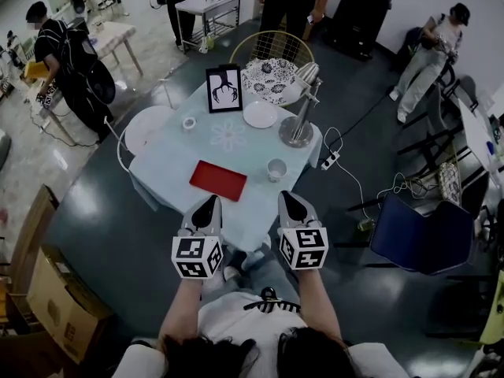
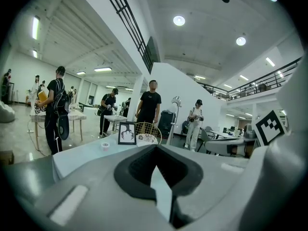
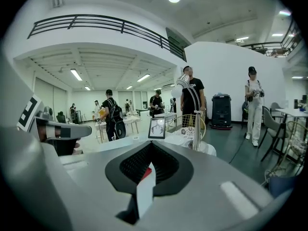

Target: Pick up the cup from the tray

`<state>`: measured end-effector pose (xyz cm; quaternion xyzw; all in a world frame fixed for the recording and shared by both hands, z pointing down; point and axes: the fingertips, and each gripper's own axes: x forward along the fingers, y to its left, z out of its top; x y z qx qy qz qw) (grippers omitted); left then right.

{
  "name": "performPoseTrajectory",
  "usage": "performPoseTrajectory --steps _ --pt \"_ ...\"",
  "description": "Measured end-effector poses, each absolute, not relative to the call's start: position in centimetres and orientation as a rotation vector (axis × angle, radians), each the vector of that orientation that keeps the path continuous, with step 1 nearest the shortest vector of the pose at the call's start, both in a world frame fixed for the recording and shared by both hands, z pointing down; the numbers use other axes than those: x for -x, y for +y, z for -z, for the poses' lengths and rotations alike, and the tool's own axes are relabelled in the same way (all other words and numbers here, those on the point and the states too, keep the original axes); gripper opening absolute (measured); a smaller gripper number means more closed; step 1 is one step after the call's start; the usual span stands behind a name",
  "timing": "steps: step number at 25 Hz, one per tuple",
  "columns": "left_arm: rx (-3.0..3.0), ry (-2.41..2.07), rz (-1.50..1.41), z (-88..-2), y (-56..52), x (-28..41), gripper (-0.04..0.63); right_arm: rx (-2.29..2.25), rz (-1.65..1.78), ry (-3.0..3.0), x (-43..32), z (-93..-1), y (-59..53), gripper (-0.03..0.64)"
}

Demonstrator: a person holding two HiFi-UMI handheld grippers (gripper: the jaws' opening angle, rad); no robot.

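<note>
Nearest the lens, left gripper (image 1: 213, 201) and right gripper (image 1: 287, 197) sit at lower centre, each with jaws together and nothing between them. Cup (image 1: 276, 168) stands upright on the desk (image 1: 169, 172) at mid-frame, just right of the red tray (image 1: 218, 180) (beside it, not on it). It is probably light, rigid, smooth and breakable, so a hold across the rim or side wall looks best.

The left gripper (image 1: 213, 201) and right gripper (image 1: 289, 198) are grey, each marked with black-and-white squares. Ahead of the left one lies a red tray (image 1: 218, 180) on a pale blue table (image 1: 169, 168). Ahead of the right stands a white cup (image 1: 276, 169), and further off a white plate (image 1: 260, 114) and a black-framed picture (image 1: 224, 90).
</note>
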<state>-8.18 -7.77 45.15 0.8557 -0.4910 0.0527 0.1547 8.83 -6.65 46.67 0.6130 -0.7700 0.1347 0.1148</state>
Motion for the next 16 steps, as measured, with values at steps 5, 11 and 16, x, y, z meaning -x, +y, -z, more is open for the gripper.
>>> performPoseTrajectory --steps 5,11,16 --pt "-2.439 -1.405 -0.151 -45.4 -7.5 8.2 0.0 -1.801 -0.397 -2.241 -9.2 -46.9 -6.4 0.021" --pt "-2.427 -1.406 -0.163 -45.9 -7.3 8.4 0.0 -1.804 -0.43 -2.231 -9.1 -47.8 -5.9 0.021" --pt "-2.429 -1.408 -0.181 -46.4 -7.0 8.2 0.0 -1.836 -0.501 -2.237 -9.8 -48.6 -5.6 0.021"
